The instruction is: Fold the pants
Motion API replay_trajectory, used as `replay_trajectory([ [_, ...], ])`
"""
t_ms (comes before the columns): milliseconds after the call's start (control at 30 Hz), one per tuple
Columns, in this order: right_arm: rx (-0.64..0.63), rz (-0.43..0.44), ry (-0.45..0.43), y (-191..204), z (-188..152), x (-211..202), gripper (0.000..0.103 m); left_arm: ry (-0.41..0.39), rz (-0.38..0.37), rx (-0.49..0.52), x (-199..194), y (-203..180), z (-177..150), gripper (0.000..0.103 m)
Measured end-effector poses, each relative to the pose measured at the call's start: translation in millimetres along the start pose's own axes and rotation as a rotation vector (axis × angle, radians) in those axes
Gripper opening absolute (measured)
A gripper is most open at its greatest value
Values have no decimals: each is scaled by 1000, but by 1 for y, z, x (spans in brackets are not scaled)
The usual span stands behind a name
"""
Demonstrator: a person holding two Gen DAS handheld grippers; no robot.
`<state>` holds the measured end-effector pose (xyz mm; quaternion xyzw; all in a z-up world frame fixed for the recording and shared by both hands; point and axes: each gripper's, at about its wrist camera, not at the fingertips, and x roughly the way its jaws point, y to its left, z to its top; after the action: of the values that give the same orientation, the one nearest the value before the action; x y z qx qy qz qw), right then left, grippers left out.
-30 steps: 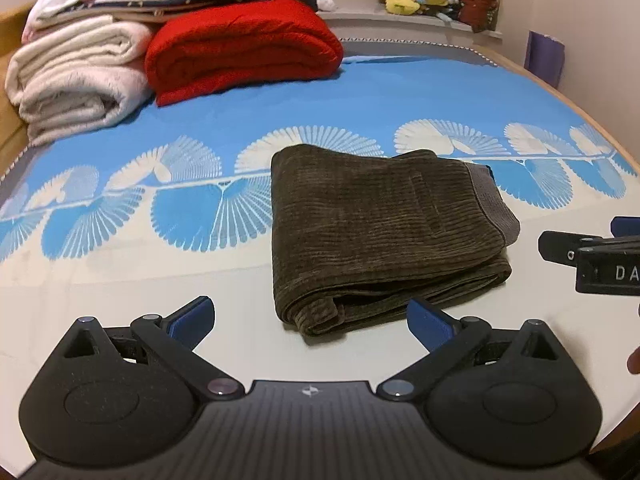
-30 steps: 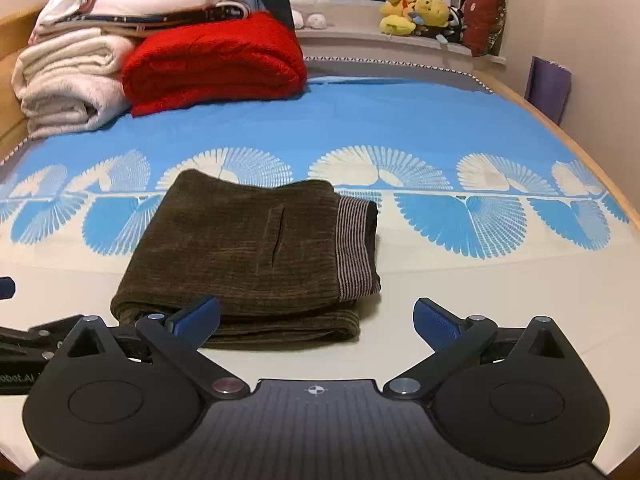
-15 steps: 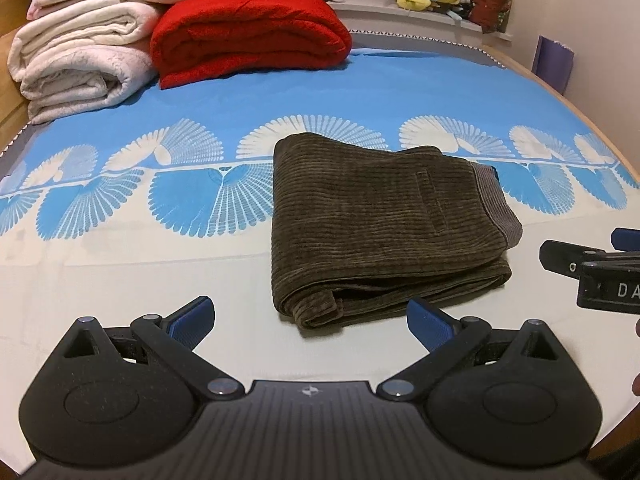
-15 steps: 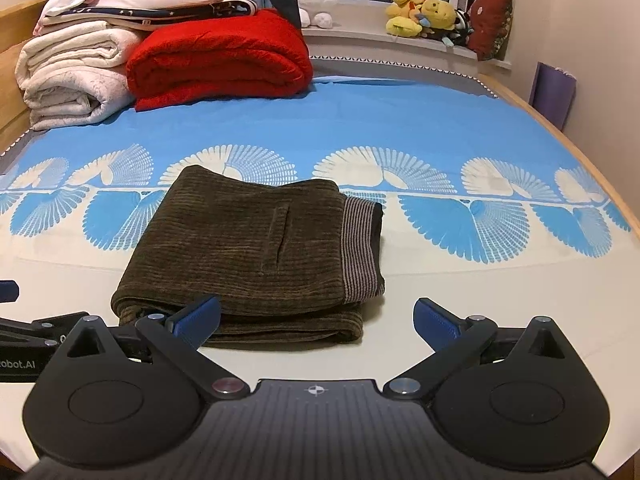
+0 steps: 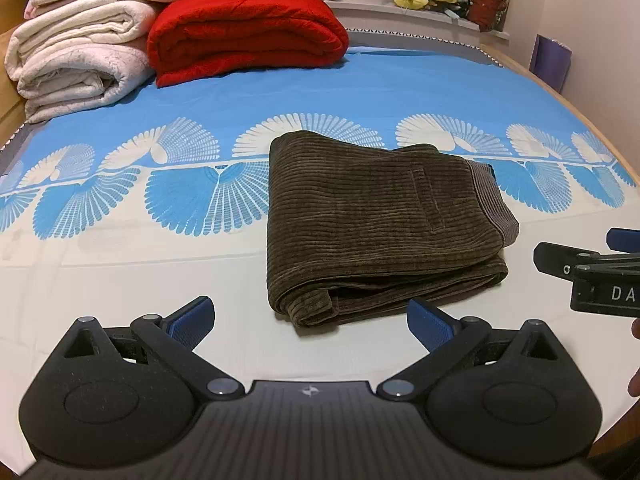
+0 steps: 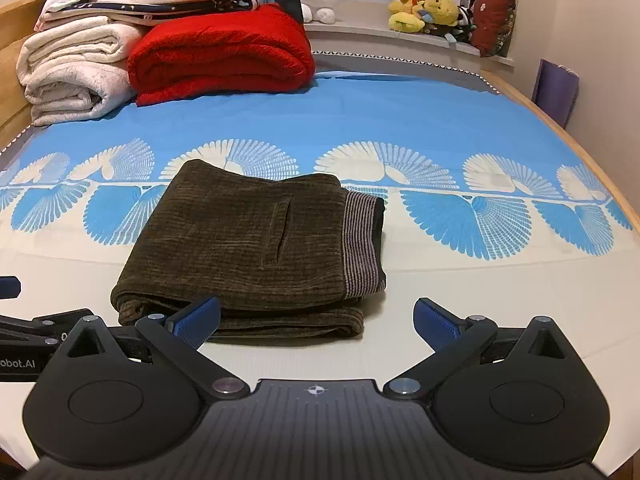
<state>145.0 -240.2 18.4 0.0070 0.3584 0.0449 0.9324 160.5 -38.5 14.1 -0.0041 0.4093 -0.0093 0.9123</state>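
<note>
Pants (image 5: 380, 224) lying folded on the bedsheet (image 5: 360, 88); left gripper (image 5: 310, 322) and right gripper (image 6: 316, 318) hovering near them, jaws spread, holding nothing

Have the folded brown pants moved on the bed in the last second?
No. The pants keep their far left corner on the same white fan of the blue bedspread; only the cameras shifted.
</note>
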Motion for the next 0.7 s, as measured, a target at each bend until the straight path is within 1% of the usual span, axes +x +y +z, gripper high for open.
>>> replay_trajectory([
  [700, -10, 4, 4, 1, -1, 1, 102, -1, -9, 13, 1, -3, -1, 103],
])
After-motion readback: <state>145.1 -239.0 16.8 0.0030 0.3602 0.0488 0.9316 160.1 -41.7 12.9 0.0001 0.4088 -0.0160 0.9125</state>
